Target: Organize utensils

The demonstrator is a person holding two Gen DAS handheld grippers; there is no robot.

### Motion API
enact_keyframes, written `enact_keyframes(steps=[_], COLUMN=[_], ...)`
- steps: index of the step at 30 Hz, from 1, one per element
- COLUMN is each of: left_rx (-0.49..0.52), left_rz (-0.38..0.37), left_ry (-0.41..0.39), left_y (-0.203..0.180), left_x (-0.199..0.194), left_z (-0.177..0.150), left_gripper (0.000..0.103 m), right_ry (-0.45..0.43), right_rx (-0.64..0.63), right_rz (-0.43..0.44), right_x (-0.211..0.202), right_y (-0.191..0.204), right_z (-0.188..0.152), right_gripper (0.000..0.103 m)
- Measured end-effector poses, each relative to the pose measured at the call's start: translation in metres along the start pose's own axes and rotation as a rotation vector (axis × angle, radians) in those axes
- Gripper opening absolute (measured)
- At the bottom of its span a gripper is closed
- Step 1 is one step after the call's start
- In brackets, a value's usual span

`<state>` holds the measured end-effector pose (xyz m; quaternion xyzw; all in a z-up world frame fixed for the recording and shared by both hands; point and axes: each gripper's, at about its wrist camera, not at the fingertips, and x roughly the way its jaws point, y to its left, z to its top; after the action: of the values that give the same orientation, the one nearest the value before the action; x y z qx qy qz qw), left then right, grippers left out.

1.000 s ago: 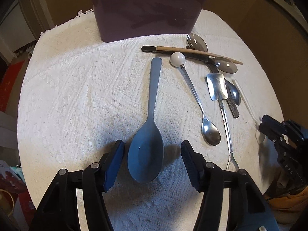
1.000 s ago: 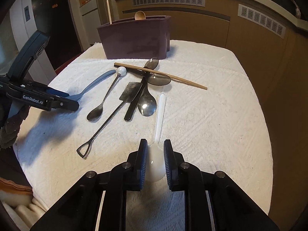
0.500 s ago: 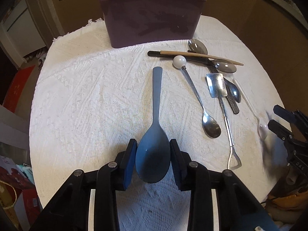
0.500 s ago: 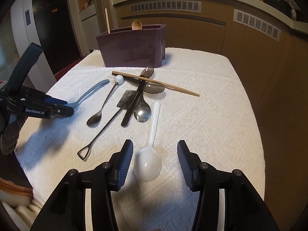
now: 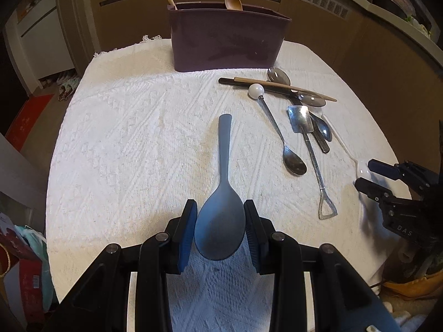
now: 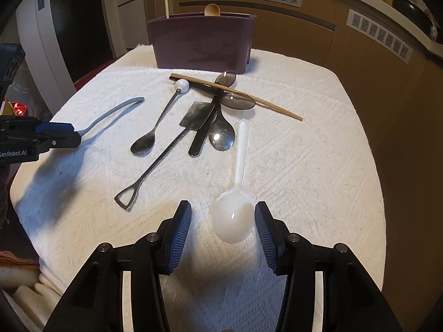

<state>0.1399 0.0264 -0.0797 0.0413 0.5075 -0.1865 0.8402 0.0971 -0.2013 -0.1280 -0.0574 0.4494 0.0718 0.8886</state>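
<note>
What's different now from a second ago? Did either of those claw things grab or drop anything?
The left gripper closed its pads on the bowl of the blue spoon and lifted it off the cloth. The right gripper, which was pinching the white plastic spoon, opened and let it go; it lies between the open jaws. The other utensils and the purple holder stayed put.

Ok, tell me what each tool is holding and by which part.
Left tool: the blue spoon, gripped across its bowl. Right tool: holds nothing; the white plastic spoon lies between its open jaws.
</note>
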Motion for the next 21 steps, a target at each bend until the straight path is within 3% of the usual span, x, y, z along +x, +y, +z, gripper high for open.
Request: enact_keyframes(steps=[9,11,21], left_rx=[-0.02,-0.021,0.002], left_rz=[-0.032,-0.035,-0.021], left_ry=[0.021,0.03,0.083], left_y=[0.005,0.006,0.002], left_x=[0.006,0.008,0.017], left_z=[-0.008,-0.008,0.001], left_gripper=[0.031,0.031,0.031], right_ry=[0.064,0.068,0.113], right_rx=[0.021,0.018,0.045], right_rz=[-0.04,-0.033,0.017], right_x=[0.016,0.016,0.031], right_y=[-0.002,-0.001,-0.015], right_z=[0.007,0.008,0.032], right_gripper=[0.046,0.042,0.042])
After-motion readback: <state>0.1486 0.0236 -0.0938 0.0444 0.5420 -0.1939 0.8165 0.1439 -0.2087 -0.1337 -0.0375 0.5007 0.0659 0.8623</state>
